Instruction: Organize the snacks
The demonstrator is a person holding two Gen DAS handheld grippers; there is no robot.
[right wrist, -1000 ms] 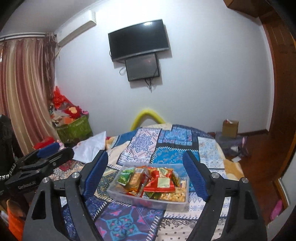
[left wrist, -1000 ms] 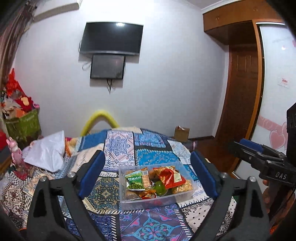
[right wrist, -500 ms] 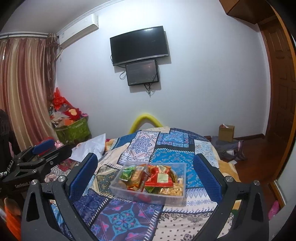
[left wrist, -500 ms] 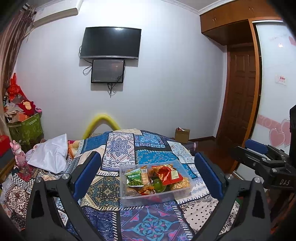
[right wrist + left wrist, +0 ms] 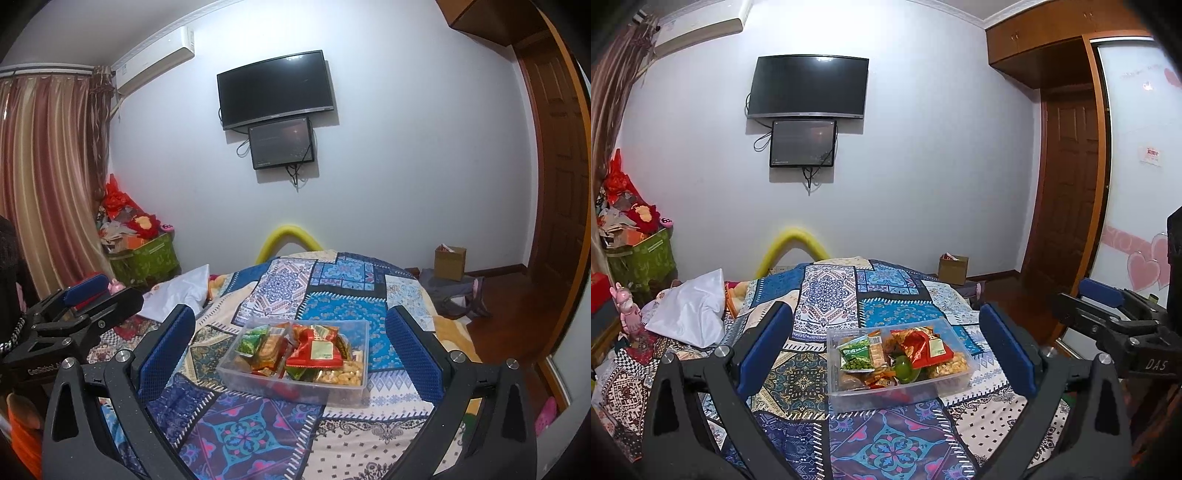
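Now: one box of snacks, two empty grippers

Squarely on the patchwork bedspread (image 5: 827, 295) sits one clear plastic container (image 5: 901, 391), filled with mixed snack packets. Among them show one green pea packet (image 5: 856, 354), one red packet (image 5: 923, 347) and one pale heap of puffed snacks (image 5: 951, 365) at the right end; the rest overlap too much to count. The left gripper (image 5: 886, 354) hangs above the bed with its two blue-padded fingers spread wide, nothing between them. The right gripper (image 5: 291, 354) likewise holds its two fingers wide apart and empty. On the far wall hang two dark screens: one television (image 5: 275, 94) and one smaller monitor (image 5: 281, 143) beneath it
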